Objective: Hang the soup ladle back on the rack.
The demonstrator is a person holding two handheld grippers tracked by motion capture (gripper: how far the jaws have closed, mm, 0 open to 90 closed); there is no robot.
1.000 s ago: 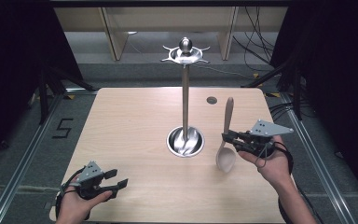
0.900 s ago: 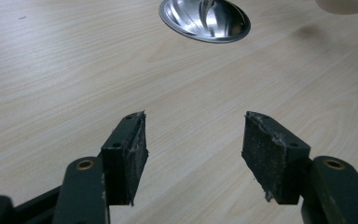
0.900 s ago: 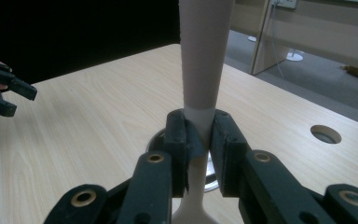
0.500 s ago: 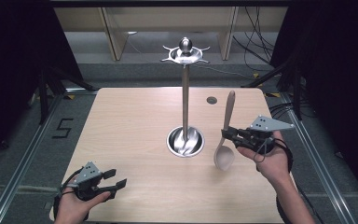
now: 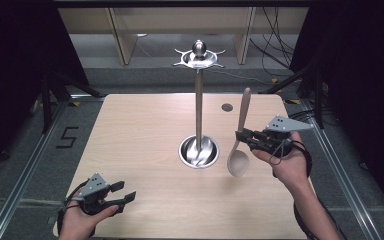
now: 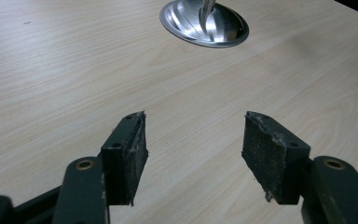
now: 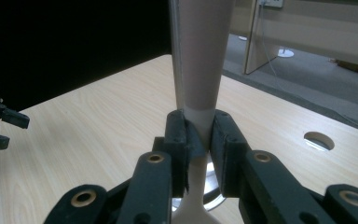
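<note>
A beige spoon hangs nearly upright above the table, bowl down, to the right of the metal stand's round base. My right gripper is shut on its neck; the right gripper view has the handle rising between the jaws. The stand's pole carries a hook ring at its top. Near the table's front left corner my left gripper rests open with nothing in it. The left gripper view looks over bare wood between its jaws toward the stand's base.
The light wooden table has a small round hole at the back right. Wooden shelving legs and cables lie beyond the far edge. Dark curtains flank both sides.
My right gripper has lifted the spoon slightly and carried it a little left, toward the stand. The left gripper has stayed near the front left corner.
</note>
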